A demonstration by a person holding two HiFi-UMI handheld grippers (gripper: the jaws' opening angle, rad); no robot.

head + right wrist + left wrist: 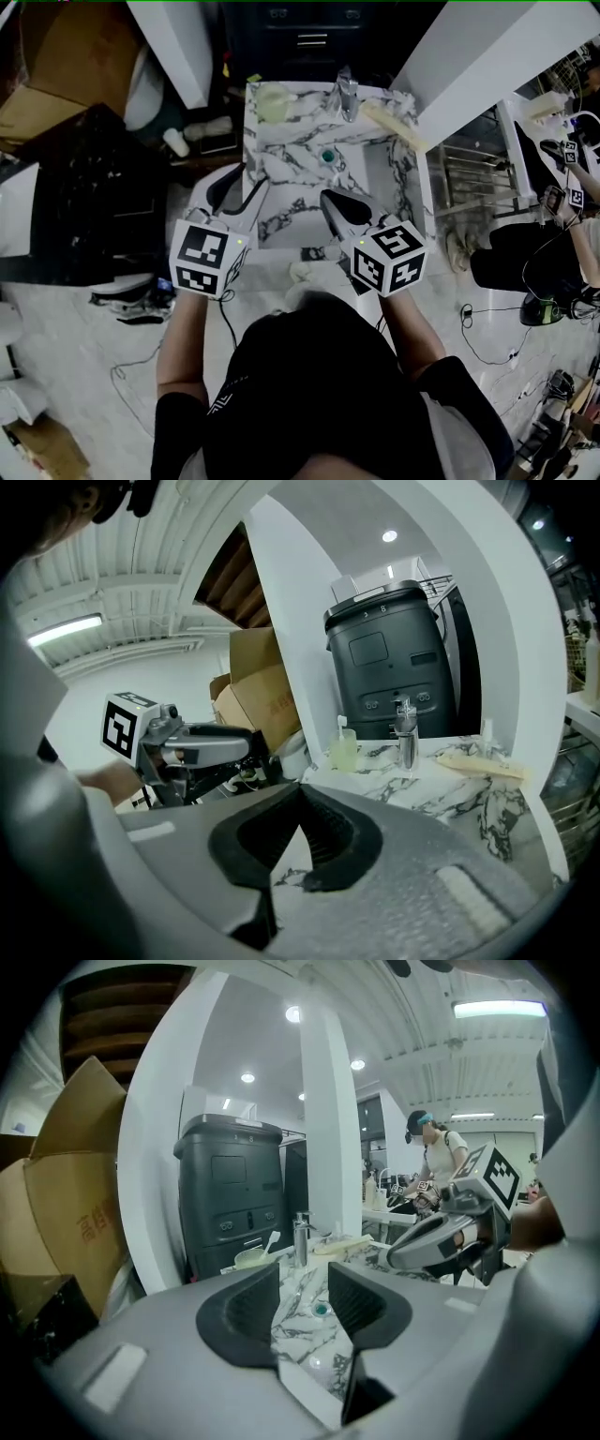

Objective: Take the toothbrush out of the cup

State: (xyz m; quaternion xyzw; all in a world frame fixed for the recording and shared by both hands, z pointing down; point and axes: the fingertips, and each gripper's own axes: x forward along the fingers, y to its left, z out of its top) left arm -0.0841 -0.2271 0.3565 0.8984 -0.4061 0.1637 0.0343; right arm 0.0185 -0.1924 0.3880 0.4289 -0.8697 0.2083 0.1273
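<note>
1. The white toothbrush [341, 726] apparently stands in the pale green translucent cup [344, 752], far left on the white marble desk [267, 141].
2. The left gripper [302, 1283] has its fingers released and the right gripper [300, 803] has them clenched. Both are empty and well short of the cup, so lifting the brush out is left.

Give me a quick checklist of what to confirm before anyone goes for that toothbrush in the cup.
1. Toothbrush standing in the cup: ok, upright, at the back edge of the sink.
2. Left gripper fingers apart: ok, open with nothing between them.
3. Right gripper ready to grab: not ok, its fingers are together.
4. Grippers within reach of the cup: not ok, both hang at the sink's near edge.
5. Way across the sink free: ok, only the drain lies there; the faucet stands beside the cup.
</note>
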